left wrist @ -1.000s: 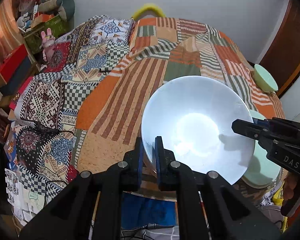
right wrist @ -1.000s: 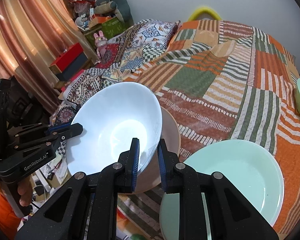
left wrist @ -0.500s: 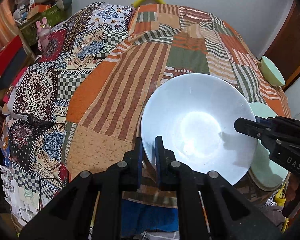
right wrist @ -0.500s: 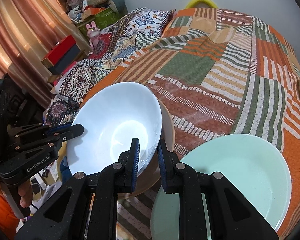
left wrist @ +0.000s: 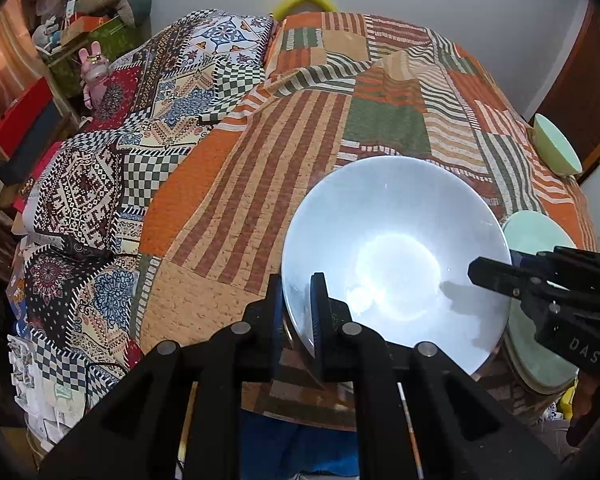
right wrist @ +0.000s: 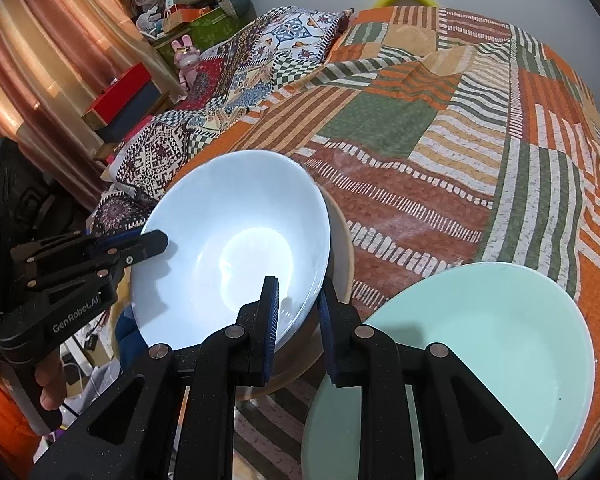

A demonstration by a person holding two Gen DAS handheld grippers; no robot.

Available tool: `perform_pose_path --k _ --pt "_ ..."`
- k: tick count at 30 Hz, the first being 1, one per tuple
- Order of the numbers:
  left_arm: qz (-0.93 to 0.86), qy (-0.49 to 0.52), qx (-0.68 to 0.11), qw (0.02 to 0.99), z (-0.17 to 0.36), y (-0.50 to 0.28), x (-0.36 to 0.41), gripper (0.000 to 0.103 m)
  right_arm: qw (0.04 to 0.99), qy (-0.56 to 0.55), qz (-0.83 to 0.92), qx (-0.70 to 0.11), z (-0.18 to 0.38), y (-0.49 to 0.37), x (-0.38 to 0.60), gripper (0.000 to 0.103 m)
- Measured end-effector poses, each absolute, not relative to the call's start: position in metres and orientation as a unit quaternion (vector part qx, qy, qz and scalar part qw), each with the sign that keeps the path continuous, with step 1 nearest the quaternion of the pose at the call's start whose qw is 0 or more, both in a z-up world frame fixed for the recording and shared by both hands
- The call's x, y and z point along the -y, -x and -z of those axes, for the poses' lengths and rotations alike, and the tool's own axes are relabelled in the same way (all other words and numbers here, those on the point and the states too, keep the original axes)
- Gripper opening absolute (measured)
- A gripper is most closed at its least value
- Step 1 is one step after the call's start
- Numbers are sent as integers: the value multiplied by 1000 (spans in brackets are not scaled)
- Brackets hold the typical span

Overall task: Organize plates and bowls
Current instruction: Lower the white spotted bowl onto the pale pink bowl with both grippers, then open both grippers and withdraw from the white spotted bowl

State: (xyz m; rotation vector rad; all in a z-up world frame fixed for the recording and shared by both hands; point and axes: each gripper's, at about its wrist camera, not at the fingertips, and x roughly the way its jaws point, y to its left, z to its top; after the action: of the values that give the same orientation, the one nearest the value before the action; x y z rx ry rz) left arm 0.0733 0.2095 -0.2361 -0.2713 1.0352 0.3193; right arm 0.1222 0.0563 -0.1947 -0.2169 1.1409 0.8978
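A large white bowl is tilted over the bed's near edge; it also shows in the right wrist view. My left gripper is shut on its near rim. My right gripper has its jaws spread around the opposite rim, a gap showing beside the outer finger. A tan plate lies under the bowl. A stack of mint green plates lies to the right, also seen in the left wrist view. A mint green bowl sits at the far right edge of the bed.
The bed is covered by a patchwork quilt with a second patterned blanket on its left. Boxes, toys and a curtain stand along the left. A yellow object pokes up behind the bed.
The right gripper's jaws have opened wider around the bowl's rim. The bowl and both grippers have shifted only slightly.
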Motion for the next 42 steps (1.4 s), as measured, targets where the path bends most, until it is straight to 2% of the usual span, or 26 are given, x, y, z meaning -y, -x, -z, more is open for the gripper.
perform_pose_path --k 15,19,25,33,37,39,42 --pt "-157 119 -481 854 227 -73 -206 11 751 107 -403 -512 183 -123 -51 20" --pt "-158 110 -464 864 207 -69 -200 14 768 98 -399 -491 168 -125 -40 30" --pt "-147 83 -426 889 167 -67 -176 15 794 70 -391 -459 137 -133 -10 32" --pt "-99 53 -376 920 117 -87 -120 29 844 40 -361 -394 80 -144 51 33" --pt "-64 47 -356 931 93 -108 -89 36 871 25 -337 -356 56 -149 87 46" --pt "-52 41 -345 936 83 -118 -74 43 884 16 -318 -344 48 -155 109 47" --pt "-31 27 -332 942 67 -136 -49 48 895 5 -293 -336 44 -165 137 47"
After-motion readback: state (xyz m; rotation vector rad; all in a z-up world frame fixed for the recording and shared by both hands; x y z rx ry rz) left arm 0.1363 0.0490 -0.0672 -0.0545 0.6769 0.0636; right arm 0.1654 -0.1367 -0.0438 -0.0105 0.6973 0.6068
